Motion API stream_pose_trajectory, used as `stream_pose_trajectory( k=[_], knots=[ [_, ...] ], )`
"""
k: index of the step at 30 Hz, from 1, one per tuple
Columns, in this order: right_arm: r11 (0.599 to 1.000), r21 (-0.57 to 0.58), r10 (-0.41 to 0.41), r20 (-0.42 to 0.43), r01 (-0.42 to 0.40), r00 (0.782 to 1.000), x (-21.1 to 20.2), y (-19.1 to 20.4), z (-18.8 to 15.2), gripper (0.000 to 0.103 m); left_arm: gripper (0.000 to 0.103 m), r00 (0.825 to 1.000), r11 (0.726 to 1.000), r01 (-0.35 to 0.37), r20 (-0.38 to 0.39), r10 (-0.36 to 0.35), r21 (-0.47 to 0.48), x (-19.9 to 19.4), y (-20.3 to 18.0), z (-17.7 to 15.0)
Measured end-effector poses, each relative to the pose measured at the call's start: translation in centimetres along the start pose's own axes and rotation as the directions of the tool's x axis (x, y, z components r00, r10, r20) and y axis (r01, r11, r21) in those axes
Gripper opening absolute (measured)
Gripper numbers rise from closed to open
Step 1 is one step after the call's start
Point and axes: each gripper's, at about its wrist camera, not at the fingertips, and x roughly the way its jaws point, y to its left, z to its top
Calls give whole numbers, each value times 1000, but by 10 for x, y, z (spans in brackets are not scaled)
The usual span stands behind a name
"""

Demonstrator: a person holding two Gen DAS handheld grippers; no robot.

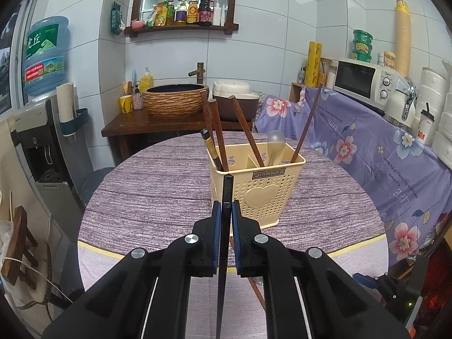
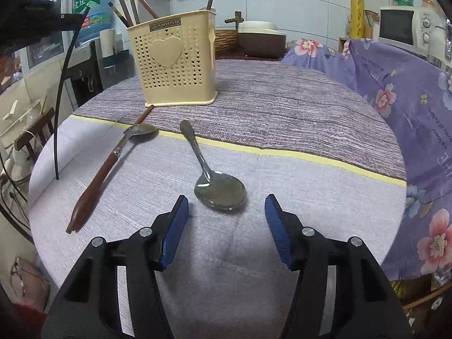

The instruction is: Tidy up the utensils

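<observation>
While a black chopstick (image 1: 226, 220) is clamped upright between the left gripper (image 1: 226, 212) fingers, ready for dropping into the cream holder (image 1: 261, 186), the right gripper (image 2: 226, 212) is held wide apart above the steel spoon (image 2: 219, 189) on the surface (image 2: 254, 254); a wooden-handled spoon (image 2: 104, 166) lies beside.

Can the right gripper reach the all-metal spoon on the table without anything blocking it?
Probably yes. The right gripper is open, and the metal spoon lies on the tablecloth just ahead of its fingertips. The wooden-handled spoon lies apart, to the left.
</observation>
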Motion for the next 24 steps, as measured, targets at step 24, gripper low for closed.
stream_pose_trajectory(
  k=[24],
  knots=[
    [999, -30, 35, 155, -31, 987, -56, 7, 54, 37, 9, 1000, 1000, 3, -10, -3, -16, 2, 1, 0]
  ],
)
